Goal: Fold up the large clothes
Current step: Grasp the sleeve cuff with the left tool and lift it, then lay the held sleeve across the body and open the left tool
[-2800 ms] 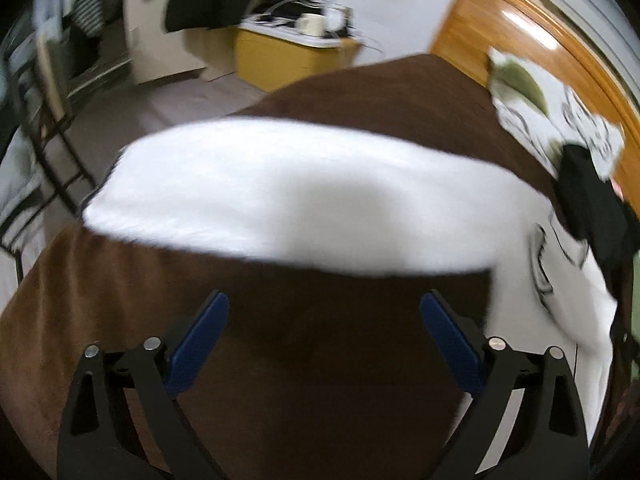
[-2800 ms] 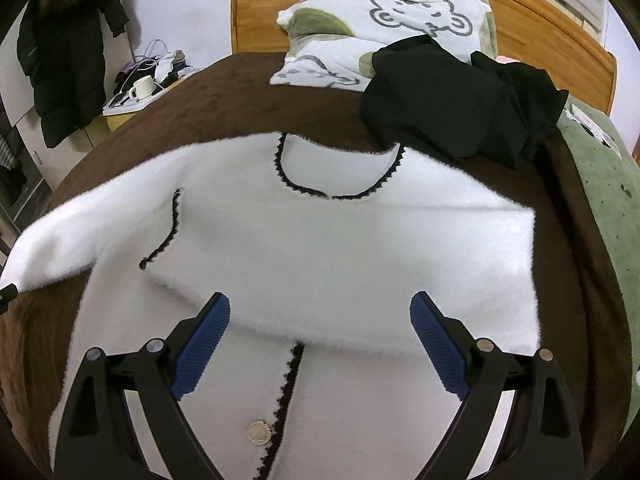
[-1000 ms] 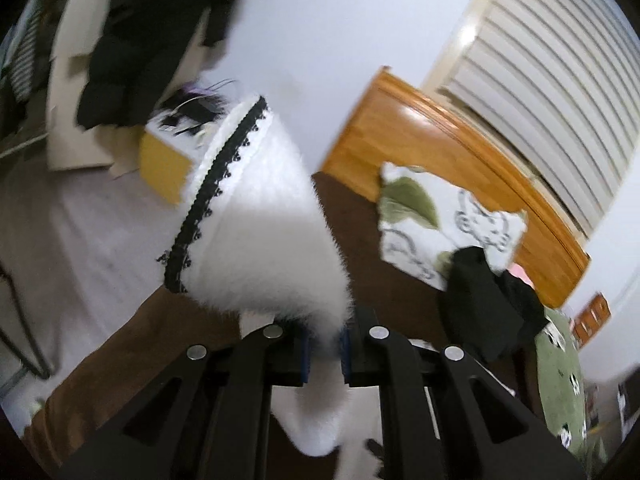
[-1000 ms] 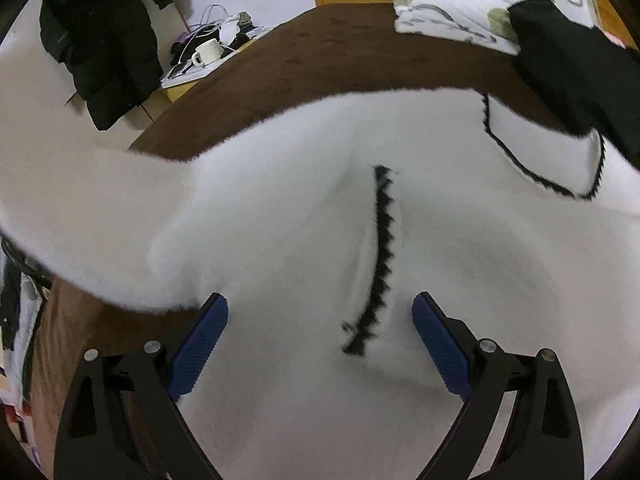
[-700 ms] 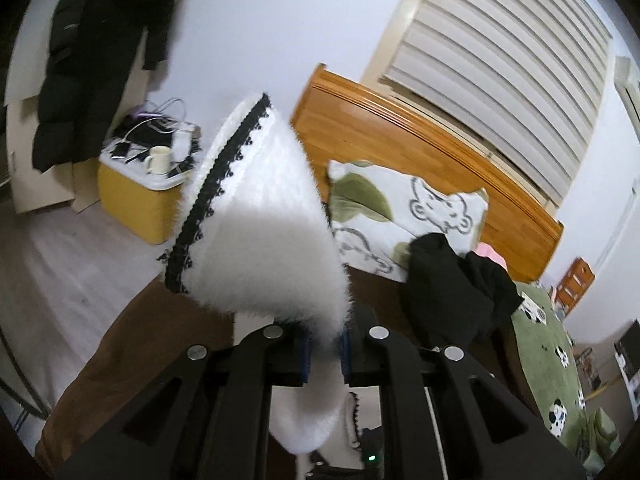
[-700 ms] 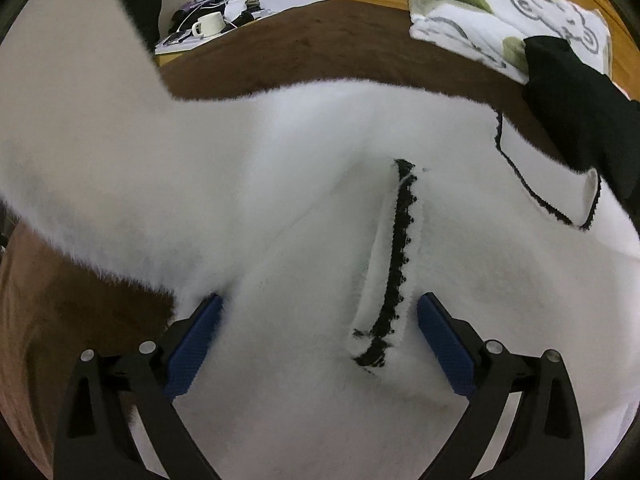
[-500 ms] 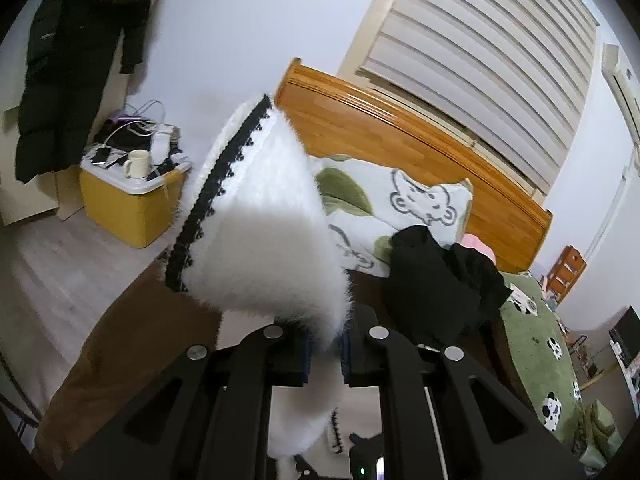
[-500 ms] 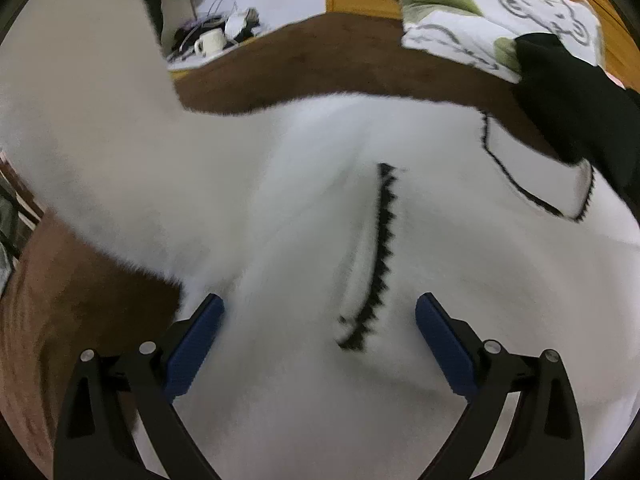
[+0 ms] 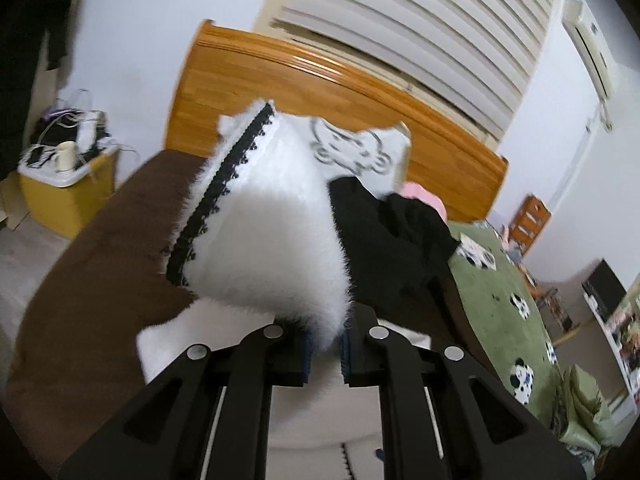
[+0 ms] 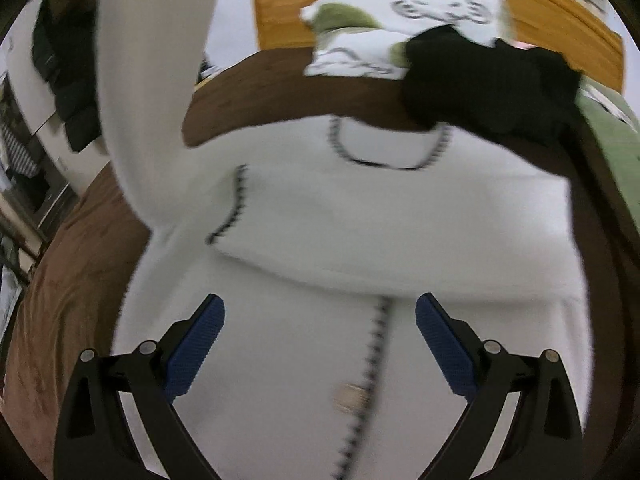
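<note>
The left gripper (image 9: pixel 325 354) pointed slightly downward over the bed, its black arms drawn almost together and its blue pads clamped on the cuff (image 9: pixel 264 236) of a fluffy white cardigan (image 10: pixel 360 248). The cuff stood up out of the jaws as a broad, furry wedge, edged along its left side with scalloped black lace trim (image 9: pixel 218 196). In the right wrist view the same sleeve (image 10: pixel 148 92) rose as a long white band from the garment's left shoulder up past the top of the picture.

The right gripper (image 10: pixel 320 346) tilted steeply down over the cardigan's front, its ribbed blue pads spread wide with nothing between them but the fabric lying below, which they did not touch. The cardigan lay flat on the brown, plush blanket (image 10: pixel 80 280), collar toward the headboard end, its round neckline (image 10: pixel 388 152) and front opening outlined in the same black trim, with a pale button (image 10: pixel 352 394) beside the opening, blurred by motion.

Toward the head of the bed, a crumpled black garment (image 10: pixel 488 88) lay partly over a white pillow (image 10: pixel 372 28) printed with bear outlines and green patches, against a glossy orange wooden headboard (image 9: pixel 280 80). A green spotted cover (image 9: pixel 508 308) ran along the bed's right edge.
</note>
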`<state>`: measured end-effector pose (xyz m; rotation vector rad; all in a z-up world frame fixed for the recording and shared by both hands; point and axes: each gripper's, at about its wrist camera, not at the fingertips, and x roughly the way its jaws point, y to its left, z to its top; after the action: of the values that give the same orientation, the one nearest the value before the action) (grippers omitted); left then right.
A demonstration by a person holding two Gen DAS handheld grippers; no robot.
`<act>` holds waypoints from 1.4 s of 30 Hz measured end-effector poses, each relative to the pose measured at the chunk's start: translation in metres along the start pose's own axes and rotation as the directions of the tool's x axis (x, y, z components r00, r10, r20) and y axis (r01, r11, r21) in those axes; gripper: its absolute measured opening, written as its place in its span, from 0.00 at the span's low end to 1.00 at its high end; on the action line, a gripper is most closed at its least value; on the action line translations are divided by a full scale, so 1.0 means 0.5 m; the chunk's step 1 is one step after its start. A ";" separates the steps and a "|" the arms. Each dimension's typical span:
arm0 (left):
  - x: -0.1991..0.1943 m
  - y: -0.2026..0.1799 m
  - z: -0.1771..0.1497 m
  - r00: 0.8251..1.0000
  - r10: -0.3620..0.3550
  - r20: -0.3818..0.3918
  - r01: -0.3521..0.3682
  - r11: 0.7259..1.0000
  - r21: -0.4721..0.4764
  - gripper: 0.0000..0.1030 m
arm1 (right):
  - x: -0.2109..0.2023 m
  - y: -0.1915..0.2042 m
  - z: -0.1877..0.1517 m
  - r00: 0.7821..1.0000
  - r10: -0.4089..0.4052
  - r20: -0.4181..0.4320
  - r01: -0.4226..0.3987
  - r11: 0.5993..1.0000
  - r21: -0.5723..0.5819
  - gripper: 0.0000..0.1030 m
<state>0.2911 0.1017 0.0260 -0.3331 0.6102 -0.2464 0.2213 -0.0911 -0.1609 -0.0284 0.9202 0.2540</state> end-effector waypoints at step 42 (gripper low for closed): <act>0.302 -0.182 -0.415 0.923 -0.076 -0.378 0.157 0.969 0.188 0.73 | -0.092 -0.391 -0.082 0.974 -0.224 -0.029 0.220 0.919 0.327 0.92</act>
<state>0.2757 -0.0786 -0.1777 -0.1113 0.9279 -0.4949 0.2075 -0.2957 -0.1656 0.1761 0.9318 -0.1134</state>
